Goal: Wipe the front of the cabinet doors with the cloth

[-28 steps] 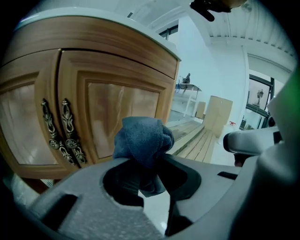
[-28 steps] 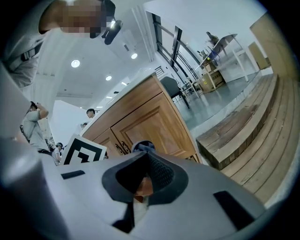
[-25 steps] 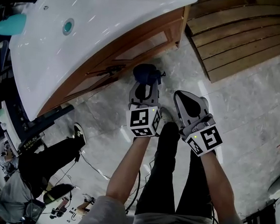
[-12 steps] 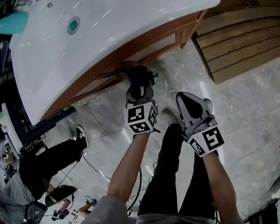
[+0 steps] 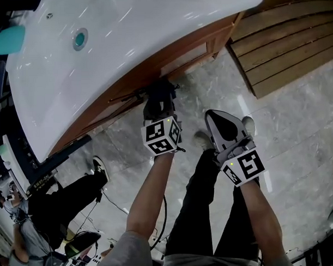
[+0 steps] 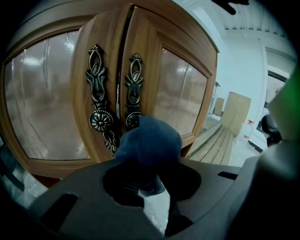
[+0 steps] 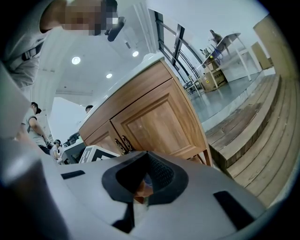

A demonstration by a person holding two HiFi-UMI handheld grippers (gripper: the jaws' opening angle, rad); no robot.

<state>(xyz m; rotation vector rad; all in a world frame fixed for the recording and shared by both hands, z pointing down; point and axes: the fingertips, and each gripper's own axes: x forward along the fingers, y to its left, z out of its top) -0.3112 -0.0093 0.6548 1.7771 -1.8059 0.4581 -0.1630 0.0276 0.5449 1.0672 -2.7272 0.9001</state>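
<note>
Fingers on my left gripper (image 6: pixel 149 180) are pinching the bunched dark-blue cloth (image 6: pixel 150 140). Over the last second I've pushed it up close to the glass-panelled wooden cabinet doors (image 6: pixel 145 56), so I reckon wiping's about to start. Right gripper (image 5: pixel 224 126) hangs back, fingers pressed together, empty.

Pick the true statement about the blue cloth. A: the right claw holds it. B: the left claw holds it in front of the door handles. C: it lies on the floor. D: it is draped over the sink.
B: the left gripper view shows the left claw shut on the blue cloth, with the ornate door handles behind it.
</note>
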